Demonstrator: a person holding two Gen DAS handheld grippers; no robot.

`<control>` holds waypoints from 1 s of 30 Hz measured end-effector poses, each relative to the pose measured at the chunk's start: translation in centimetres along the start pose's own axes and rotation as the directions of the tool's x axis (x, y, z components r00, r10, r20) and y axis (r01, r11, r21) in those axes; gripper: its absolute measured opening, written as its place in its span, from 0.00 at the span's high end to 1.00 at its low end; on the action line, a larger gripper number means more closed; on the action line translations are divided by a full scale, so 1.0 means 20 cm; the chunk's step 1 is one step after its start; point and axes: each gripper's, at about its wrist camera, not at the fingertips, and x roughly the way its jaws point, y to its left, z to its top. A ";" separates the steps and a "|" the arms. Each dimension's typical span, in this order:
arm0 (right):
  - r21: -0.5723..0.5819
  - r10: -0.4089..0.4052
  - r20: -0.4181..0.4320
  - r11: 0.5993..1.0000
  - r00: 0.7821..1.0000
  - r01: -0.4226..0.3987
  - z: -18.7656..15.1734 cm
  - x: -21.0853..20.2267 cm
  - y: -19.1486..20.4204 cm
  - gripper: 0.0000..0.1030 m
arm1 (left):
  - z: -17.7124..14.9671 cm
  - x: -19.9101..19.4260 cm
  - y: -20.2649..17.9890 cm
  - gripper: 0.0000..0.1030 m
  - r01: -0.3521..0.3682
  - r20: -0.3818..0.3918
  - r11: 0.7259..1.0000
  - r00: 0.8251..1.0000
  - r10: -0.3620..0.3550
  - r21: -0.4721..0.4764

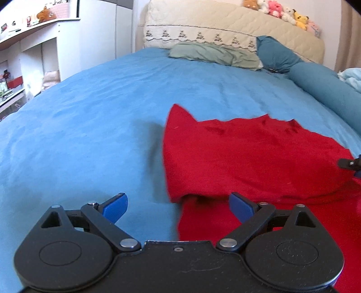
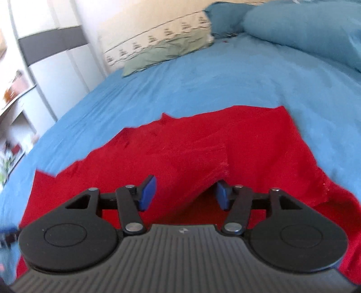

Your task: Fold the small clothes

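A red garment (image 1: 255, 157) lies on the blue bed sheet (image 1: 85, 135), with its upper part folded over the lower part. My left gripper (image 1: 178, 208) is open and empty, just in front of the fold's left corner. The garment also shows in the right wrist view (image 2: 180, 144). My right gripper (image 2: 185, 193) is open over the garment, with a raised fold edge (image 2: 216, 169) lying between its blue pads. The right gripper's tip also shows at the right edge of the left wrist view (image 1: 352, 163).
At the head of the bed lie a green pillow (image 1: 214, 54), a teal pillow (image 1: 277, 54) and a teal bolster (image 1: 327, 88). A quilted headboard (image 1: 225, 24) carries plush toys (image 1: 282, 11). White shelves (image 1: 29, 56) stand to the left.
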 end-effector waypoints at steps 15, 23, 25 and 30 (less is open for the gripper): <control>-0.062 -0.155 0.053 0.985 0.986 0.158 0.15 -0.07 -0.30 0.80 | -0.01 0.10 0.03 0.06 -0.087 -0.013 0.996 0.996 0.087 -0.012; -0.200 -0.226 0.194 0.944 0.955 0.264 0.01 -0.27 -0.27 0.00 | -0.02 0.09 0.03 0.06 -0.095 -0.008 0.995 0.995 0.095 -0.010; -0.236 -0.144 0.208 0.952 0.967 0.193 0.01 -0.27 -0.23 0.00 | -0.02 0.09 0.04 0.06 -0.091 -0.007 0.996 0.996 0.090 -0.014; -0.215 -0.116 0.037 0.969 0.993 0.122 -0.01 -0.04 -0.22 0.00 | -0.02 0.10 0.05 0.07 -0.083 0.000 0.996 0.997 0.083 -0.013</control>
